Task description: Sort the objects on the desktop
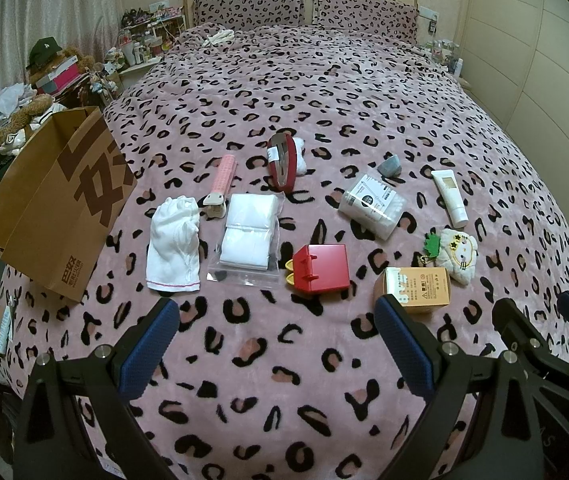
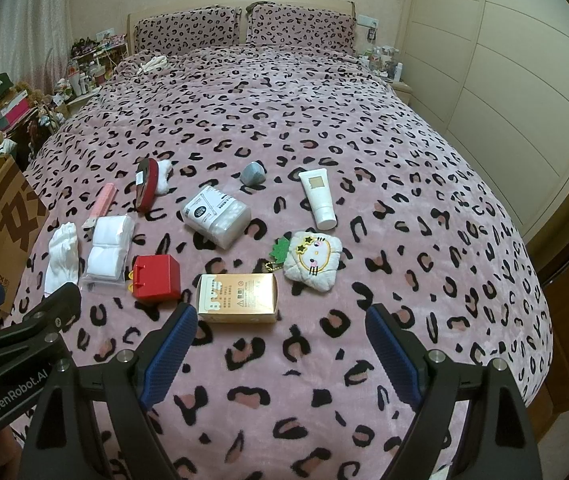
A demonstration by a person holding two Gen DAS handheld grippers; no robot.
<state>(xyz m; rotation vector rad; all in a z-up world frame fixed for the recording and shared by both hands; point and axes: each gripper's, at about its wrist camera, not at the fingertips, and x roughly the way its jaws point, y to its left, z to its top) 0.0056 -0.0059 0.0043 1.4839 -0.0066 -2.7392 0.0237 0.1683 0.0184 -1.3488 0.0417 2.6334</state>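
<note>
Both grippers, left (image 1: 278, 334) and right (image 2: 280, 340), wide open and empty, bottom of frame; orange box (image 2: 237, 298) mid-frame, paper bag (image 1: 58, 204) far left.

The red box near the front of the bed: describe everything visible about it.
The red box is a small glossy cube, plastic by its look, with a raised handle-like bracket on its left face. Two yellow rounded tabs stick out at its lower left. It sits closed and slightly turned on the leopard-print blanket, apart from the bagged white pads to its left and the orange carton to its right. No claw touches it.
</note>
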